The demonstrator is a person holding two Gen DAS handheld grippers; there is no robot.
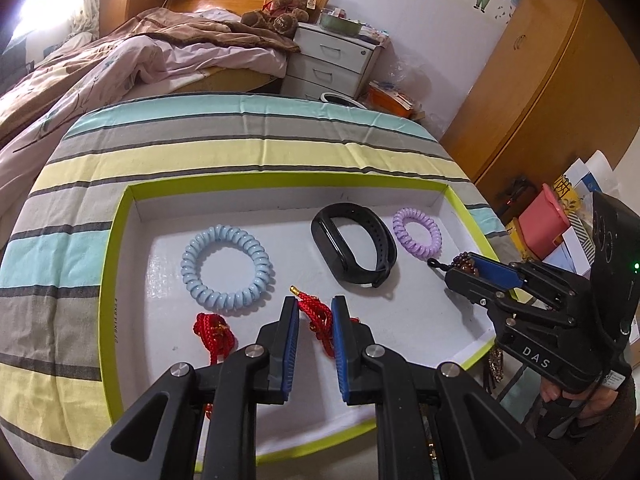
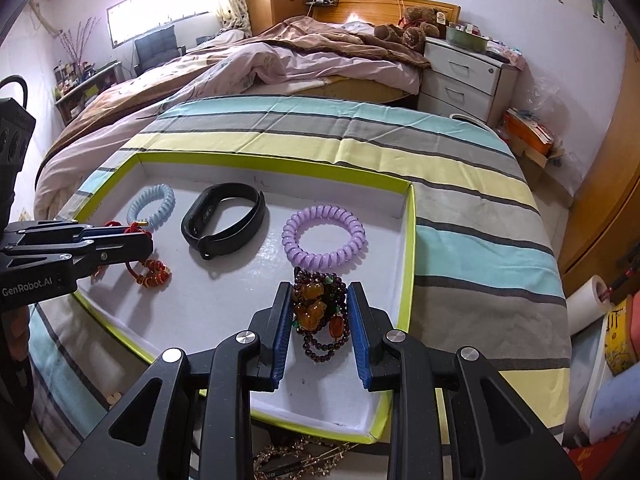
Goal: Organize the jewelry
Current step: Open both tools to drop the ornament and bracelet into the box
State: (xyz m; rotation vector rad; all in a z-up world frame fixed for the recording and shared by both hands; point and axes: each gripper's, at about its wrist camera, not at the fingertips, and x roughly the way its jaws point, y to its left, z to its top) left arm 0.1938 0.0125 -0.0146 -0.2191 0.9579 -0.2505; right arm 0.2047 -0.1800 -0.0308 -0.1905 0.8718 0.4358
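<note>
A shallow white tray with a lime-green rim lies on a striped table. In it are a blue coil hair tie, a black fitness band, a purple coil hair tie and red cord bracelets. My left gripper is shut on a red cord bracelet just above the tray floor. My right gripper is shut on a dark beaded bracelet with amber stones over the tray's right side.
The table wears a striped cloth. A bed, a white drawer unit and wooden wardrobes stand behind. Boxes and bags lie on the floor at the right. More jewelry lies below the tray's near edge.
</note>
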